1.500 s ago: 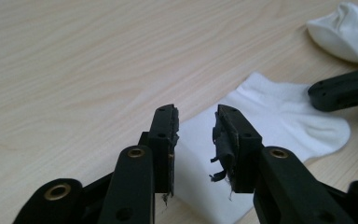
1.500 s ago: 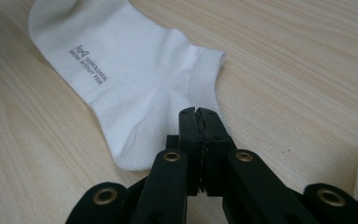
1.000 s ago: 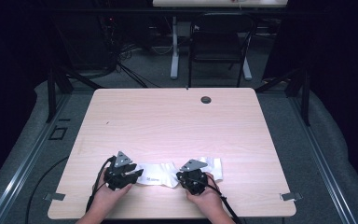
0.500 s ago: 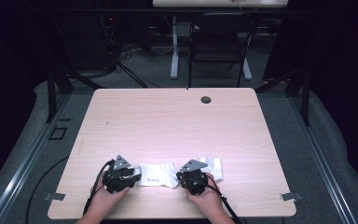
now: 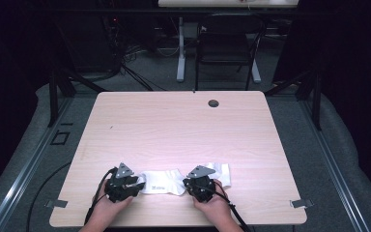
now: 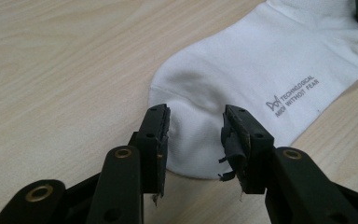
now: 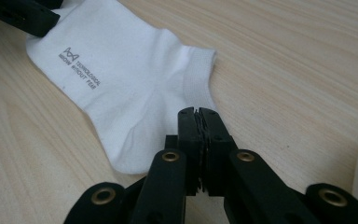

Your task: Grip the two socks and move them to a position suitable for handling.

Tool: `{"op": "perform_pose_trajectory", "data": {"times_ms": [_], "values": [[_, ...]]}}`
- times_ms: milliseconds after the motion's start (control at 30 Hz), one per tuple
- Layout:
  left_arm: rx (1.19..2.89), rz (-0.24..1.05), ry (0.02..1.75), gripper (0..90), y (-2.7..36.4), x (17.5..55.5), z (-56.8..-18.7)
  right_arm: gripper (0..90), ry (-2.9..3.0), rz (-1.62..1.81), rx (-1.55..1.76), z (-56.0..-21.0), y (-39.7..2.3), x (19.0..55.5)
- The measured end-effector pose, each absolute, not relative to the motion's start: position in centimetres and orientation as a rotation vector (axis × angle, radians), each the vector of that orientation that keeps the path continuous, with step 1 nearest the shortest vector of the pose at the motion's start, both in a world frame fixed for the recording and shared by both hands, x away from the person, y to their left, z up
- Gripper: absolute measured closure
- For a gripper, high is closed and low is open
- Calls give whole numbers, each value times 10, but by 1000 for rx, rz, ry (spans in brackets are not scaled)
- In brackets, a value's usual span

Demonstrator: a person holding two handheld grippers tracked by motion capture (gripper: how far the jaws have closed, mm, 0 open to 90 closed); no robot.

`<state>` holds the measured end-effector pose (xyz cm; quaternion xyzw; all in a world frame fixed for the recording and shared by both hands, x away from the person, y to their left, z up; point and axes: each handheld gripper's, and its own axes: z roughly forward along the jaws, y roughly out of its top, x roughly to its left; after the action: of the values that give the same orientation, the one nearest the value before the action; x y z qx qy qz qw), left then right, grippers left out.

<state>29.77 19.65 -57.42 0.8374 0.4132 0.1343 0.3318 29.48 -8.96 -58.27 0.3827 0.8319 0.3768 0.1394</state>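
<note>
A white sock [image 5: 162, 181] lying at the table's [image 5: 183, 130] near edge is straddled by the spread left gripper [image 6: 196, 128], since shifted nearer, while the right gripper [image 7: 199, 122] is pressed together beside its cuff.

Sock [image 5: 162, 181] lies on table [image 5: 183, 130], near front edge.

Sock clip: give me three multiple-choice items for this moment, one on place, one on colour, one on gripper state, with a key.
1. Where on the table does the sock lie?
A. far edge
B. near edge, between the two grippers
C. right corner
2. The sock's colour?
A. white
B. black
C. red
3. How do the jaws stand?
A. both open
B. both shut
C. left gripper open, right gripper shut
Key: 1 B, the high view shows it between the hands; 2 A, white with grey print; 3 C, the left jaws straddle the sock's end with a gap, the right jaws meet at its edge.
</note>
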Motion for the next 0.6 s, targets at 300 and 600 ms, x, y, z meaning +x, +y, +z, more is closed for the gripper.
{"op": "perform_pose_trajectory", "data": {"times_ms": [300,600], "values": [[2212,344,1046,594,188,281,-574,888,2488,1062,1132,-577,-98,282],[2198,322,1022,582,187,268,-568,812,2513,1054,1109,-564,-104,273]]}}
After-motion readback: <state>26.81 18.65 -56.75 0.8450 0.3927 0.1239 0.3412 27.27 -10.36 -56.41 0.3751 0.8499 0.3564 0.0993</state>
